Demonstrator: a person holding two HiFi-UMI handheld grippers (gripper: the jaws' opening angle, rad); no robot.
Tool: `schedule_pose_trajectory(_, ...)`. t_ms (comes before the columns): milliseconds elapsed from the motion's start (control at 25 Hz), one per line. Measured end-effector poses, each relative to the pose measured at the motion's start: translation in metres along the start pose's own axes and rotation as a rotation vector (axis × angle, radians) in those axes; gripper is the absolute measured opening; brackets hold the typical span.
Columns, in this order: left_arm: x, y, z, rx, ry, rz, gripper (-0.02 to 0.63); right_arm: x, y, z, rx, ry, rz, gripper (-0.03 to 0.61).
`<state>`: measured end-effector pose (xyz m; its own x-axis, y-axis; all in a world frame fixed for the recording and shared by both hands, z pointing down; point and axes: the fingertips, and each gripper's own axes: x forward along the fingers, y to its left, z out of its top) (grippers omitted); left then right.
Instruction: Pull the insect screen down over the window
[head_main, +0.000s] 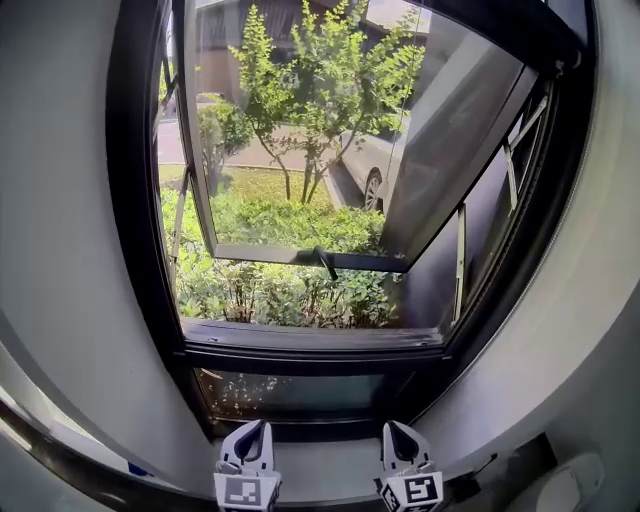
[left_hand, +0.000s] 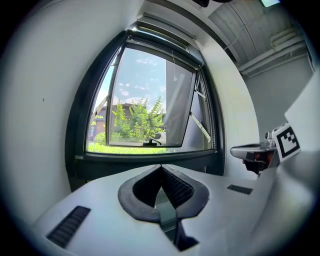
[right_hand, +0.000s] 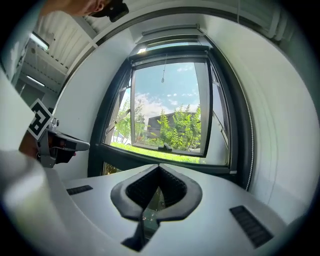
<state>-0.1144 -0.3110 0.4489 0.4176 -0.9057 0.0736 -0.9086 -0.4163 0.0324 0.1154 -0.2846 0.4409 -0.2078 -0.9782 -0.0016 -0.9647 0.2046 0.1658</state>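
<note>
In the head view the left hand-held gripper (head_main: 256, 430) and right hand-held gripper (head_main: 397, 432) sit low and side by side before the window (head_main: 310, 340). Its sash (head_main: 300, 256) is swung outward over shrubs (head_main: 280, 290) and a parked car (head_main: 365, 160). In the left gripper view the jaws meet at their tips with nothing between them. The insect screen (left_hand: 167, 32) is rolled up along the top of the frame, its pull cord (left_hand: 173, 67) dangling over the uncovered opening. The right gripper view likewise shows closed, empty jaws, the cord hanging well above them.
</note>
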Motion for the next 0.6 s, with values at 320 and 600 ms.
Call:
schedule_pose_trajectory(320,0.035,0.017,0.090,0.278,-0.108,0.053,0.015,0.054,-0.047,0.093,-0.242,-0.163,0.090,-0.005)
schedule_pose_trajectory(600,0.060,0.013,0.156,0.485,-0.095,0.042,0.126,0.094,-0.083,0.173,-0.442,-0.240,0.130,0.043)
